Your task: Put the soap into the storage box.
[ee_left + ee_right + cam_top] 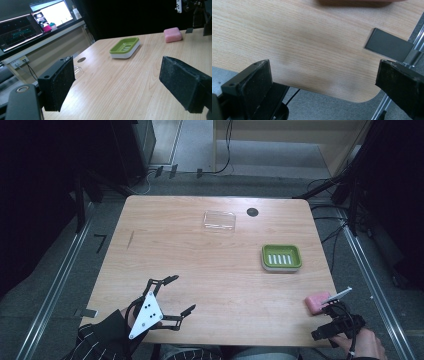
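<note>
Jaws spread on both left gripper (179, 294) and right gripper (322, 82); pink soap (318, 302) unlabelled

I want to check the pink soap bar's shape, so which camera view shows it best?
The left gripper view: the pink soap bar lies unobstructed, its rounded top and side visible. In the high view the pink soap bar is small, with the right tongs crowding it. The right gripper view catches a blurred strip at the top edge.

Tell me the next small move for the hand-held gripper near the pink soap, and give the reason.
Probably swing the right hand-held gripper forward so its open jaws straddle the pink rectangular soap bar. It holds nothing, its camera faces the wooden table's near edge, and the soap lies just ahead, apart from the green soap dish.
</note>
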A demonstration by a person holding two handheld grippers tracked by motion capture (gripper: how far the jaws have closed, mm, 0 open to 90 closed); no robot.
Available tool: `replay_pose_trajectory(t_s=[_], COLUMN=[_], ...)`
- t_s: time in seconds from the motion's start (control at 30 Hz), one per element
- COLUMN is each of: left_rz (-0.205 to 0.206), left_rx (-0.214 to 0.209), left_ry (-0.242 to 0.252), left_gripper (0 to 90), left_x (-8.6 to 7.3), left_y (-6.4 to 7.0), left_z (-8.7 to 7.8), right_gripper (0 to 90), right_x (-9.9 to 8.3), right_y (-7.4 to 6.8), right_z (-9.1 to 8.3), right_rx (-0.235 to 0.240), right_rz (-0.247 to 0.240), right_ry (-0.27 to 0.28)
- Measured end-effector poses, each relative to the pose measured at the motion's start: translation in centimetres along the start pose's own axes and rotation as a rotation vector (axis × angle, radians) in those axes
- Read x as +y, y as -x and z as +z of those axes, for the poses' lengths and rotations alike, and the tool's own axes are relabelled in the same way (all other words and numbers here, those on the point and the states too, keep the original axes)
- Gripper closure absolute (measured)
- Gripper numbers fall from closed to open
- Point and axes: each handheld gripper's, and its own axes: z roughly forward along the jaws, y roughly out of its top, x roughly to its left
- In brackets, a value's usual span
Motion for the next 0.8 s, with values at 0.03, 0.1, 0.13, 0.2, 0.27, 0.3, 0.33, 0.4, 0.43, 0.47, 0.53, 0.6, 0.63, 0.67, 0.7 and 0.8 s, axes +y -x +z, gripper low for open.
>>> replay_pose_trajectory(t_s=[0.03,0.1,0.13,0.2,0.27,0.3,0.33,0.4,0.43,0.47,0.53,0.6,0.63,0.67,0.7,0.8], left_rz=[0.000,0.001,0.002,0.003,-0.001,0.004,0.008,0.009,0.005,0.001,0.003,0.003,0.003,0.004,0.003,0.004], left_rx=[0.002,0.001,0.001,0.001,0.004,0.001,-0.006,-0.008,-0.003,0.000,-0.004,-0.004,-0.003,-0.004,-0.005,-0.006], left_ry=[-0.001,-0.002,-0.002,-0.004,0.000,-0.002,-0.005,-0.005,-0.002,0.003,0.001,0.002,0.003,0.002,0.003,0.002], left_gripper=[13.6,13.6,13.6,13.5,13.5,13.5,13.6,13.6,13.5,13.6,13.6,13.6,13.6,13.5,13.6,13.6], left_x=[0.0,0.0,0.0,0.0,0.1,0.1,0.1,0.1,0.1,0.0,0.0,0.0,0.0,0.0,0.0,0.0], left_y=[0.0,0.0,0.1,0.0,0.0,0.0,0.1,0.1,0.0,0.0,0.0,0.0,0.0,0.0,0.0,0.0], left_z=[0.0,0.0,0.0,0.0,0.0,0.1,0.1,0.1,0.1,0.1,0.1,0.1,0.1,0.1,0.1,0.1], right_gripper=[1.0,0.9,0.9,0.8,0.8,0.8,0.8,0.8,0.8,0.7,0.7,0.5,0.4,0.4,0.3,0.3], right_x=[0.0,0.0,0.0,0.0,0.1,0.1,0.2,0.5,0.7,0.8,1.2,1.5,1.7,1.8,1.9,2.3], right_y=[0.0,0.0,0.0,-0.1,-0.1,-0.1,-0.2,-0.3,-0.3,-0.4,-0.4,-0.5,-0.5,-0.5,-0.5,-0.3], right_z=[0.0,0.0,0.0,-0.1,-0.3,-0.3,-0.3,-0.3,-0.4,-0.5,-0.5,-0.5,-0.5,-0.6,-0.6,-0.8], right_rx=[0.001,0.000,0.004,-0.001,-0.001,-0.002,-0.002,-0.003,-0.003,-0.007,-0.011,-0.009,-0.013,-0.014,-0.017,-0.021], right_rz=[-0.003,-0.007,-0.012,-0.009,-0.013,-0.018,-0.019,-0.029,-0.033,-0.034,-0.036,-0.040,-0.035,-0.042,-0.039,-0.037], right_ry=[0.004,0.007,0.011,0.018,0.034,0.038,0.040,0.047,0.048,0.052,0.060,0.059,0.055,0.056,0.055,0.071])
